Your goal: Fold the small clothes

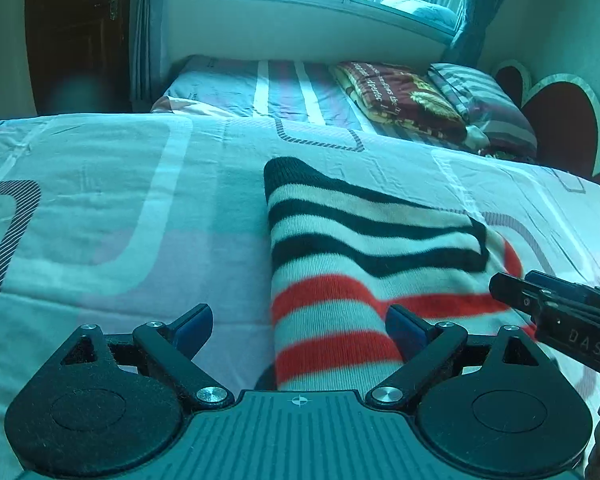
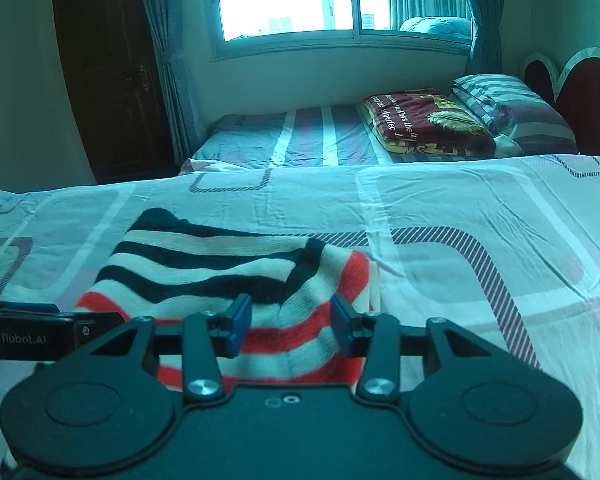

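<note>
A small knit garment (image 1: pixel 352 248) with black, white and red stripes lies folded on the patterned bedsheet (image 1: pixel 120 200). My left gripper (image 1: pixel 300 330) is open, low over the sheet, its jaws wide on either side of the garment's near left edge. The right gripper's fingers (image 1: pixel 540 300) come in from the right at the garment's right edge. In the right wrist view the garment (image 2: pixel 220 264) lies just ahead, and my right gripper (image 2: pixel 292 326) is open above its near red-striped edge. The left gripper body (image 2: pixel 40 336) shows at the left.
Beyond the sheet is a lower bed (image 2: pixel 300 136) with a folded maroon blanket (image 2: pixel 424 124) and a striped pillow (image 2: pixel 512 112). A red heart-shaped headboard (image 1: pixel 560 120) stands at right. A window (image 2: pixel 300 0), curtains and a dark door (image 2: pixel 108 80) are behind.
</note>
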A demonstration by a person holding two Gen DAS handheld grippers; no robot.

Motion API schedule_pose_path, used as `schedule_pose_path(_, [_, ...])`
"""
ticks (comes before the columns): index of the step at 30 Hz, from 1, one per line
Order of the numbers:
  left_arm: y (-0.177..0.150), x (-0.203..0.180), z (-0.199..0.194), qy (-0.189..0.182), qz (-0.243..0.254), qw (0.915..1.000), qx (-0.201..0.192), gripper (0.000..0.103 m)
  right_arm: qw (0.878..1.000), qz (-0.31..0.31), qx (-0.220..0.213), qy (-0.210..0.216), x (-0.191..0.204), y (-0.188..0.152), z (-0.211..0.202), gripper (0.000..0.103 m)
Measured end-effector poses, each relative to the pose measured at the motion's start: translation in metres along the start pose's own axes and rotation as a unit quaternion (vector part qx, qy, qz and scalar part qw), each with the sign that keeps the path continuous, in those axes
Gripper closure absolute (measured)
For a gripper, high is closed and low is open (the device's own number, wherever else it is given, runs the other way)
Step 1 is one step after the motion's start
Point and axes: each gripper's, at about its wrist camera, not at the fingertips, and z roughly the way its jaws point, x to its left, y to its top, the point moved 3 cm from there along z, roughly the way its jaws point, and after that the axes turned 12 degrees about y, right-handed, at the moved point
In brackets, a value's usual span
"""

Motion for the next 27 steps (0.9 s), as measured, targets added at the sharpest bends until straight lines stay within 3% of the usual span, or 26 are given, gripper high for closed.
schedule_pose_path(7, [-0.012,0.008,-0.027,-0.005,0.006,0.9999,-0.014,0.010,1.000,0.006,0.004,0.001,0.001,-0.015,-0.033,0.041])
schedule_pose_path(19, [-0.022,0.024,-0.045,0.003,0.002,0.9997,-0.024,0.005,0.999,0.039,0.013,0.002,-0.014,-0.032,-0.059,0.035])
schedule_pose_path(27, [-0.026,0.029,-0.037,0.007,-0.003,0.9998,-0.018,0.000,0.996,0.083,0.033,0.021,-0.025,-0.040,-0.048,0.032])
